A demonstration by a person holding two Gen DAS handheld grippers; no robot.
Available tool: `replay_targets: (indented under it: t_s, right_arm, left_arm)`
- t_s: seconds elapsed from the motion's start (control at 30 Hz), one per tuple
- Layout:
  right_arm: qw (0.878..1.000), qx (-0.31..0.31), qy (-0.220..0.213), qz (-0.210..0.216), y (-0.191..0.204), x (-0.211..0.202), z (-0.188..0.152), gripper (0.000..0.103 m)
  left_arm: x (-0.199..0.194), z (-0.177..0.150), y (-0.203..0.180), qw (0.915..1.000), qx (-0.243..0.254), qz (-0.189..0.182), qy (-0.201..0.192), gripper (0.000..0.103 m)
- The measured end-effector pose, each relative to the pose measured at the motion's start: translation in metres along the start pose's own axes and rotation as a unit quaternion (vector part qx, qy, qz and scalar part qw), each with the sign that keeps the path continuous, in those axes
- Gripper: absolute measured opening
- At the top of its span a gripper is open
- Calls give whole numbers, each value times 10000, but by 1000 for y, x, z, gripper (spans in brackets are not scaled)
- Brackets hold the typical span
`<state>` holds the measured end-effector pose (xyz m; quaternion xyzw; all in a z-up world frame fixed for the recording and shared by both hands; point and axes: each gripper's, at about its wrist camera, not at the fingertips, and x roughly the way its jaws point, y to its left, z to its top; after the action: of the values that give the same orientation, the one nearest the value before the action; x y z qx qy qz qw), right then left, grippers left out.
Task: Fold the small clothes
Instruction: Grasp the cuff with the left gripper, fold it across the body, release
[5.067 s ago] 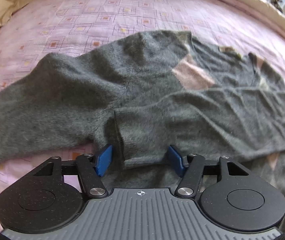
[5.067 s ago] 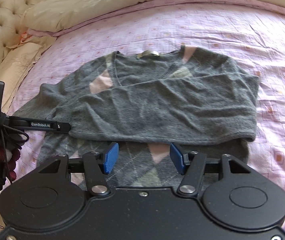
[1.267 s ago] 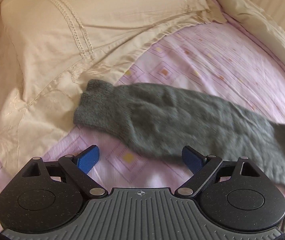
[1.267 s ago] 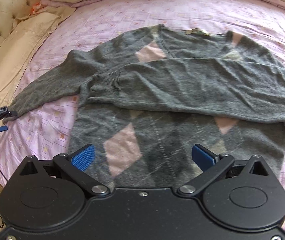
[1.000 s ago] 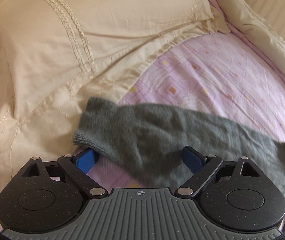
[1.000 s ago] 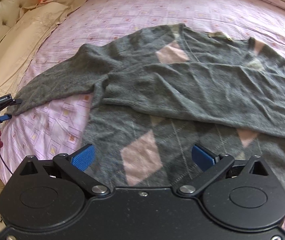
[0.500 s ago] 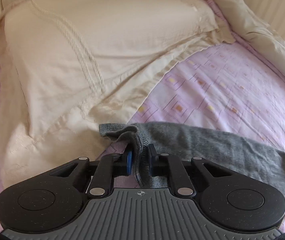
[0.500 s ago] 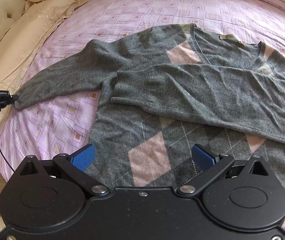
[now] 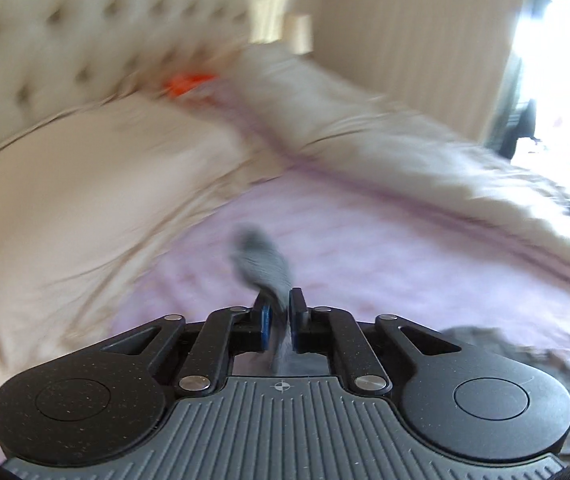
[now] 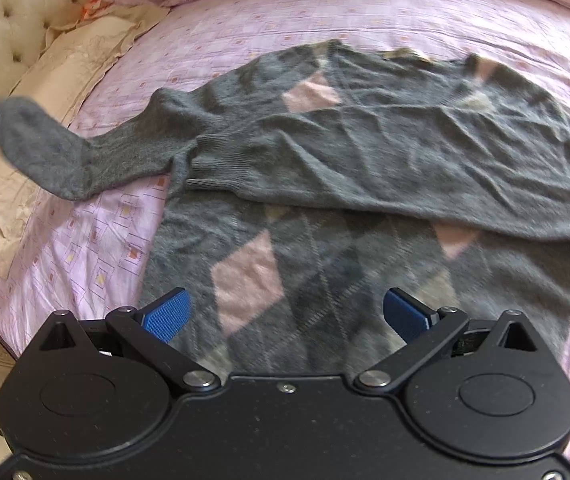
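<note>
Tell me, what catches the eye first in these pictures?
A grey sweater with pink diamonds lies spread on a pink patterned bedspread, one sleeve folded across its chest. Its other sleeve is lifted off the bed toward the cream pillow, its cuff pinched in the left tool. The right tool hangs open over the sweater's hem.

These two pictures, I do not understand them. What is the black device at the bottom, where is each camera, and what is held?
A person holds a two-finger gripper in each hand; each carries a camera looking forward along its blue fingers. The blurred picture is from the left gripper, shut on the cuff of a grey sweater sleeve. The other picture is from the right gripper, open and holding nothing, above the sweater. The sweater lies on a pink bedsheet, one sleeve already folded across its chest. A pillow lies to the left.
</note>
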<state>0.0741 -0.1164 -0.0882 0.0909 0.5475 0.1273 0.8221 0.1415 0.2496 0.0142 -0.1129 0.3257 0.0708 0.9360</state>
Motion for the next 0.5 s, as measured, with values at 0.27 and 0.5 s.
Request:
replay_targets:
  t_s: [0.27,0.5]
  right_arm:
    - [9991,391,-136,37,-48,-21,-23,103]
    - [9984,453,-309,105,-74,-36,-23,103]
  left_arm:
    - [-4,-14,-137,9892,551,-1356,-20,9]
    - [19,-81,-198,9797,1380,-1322,608,28]
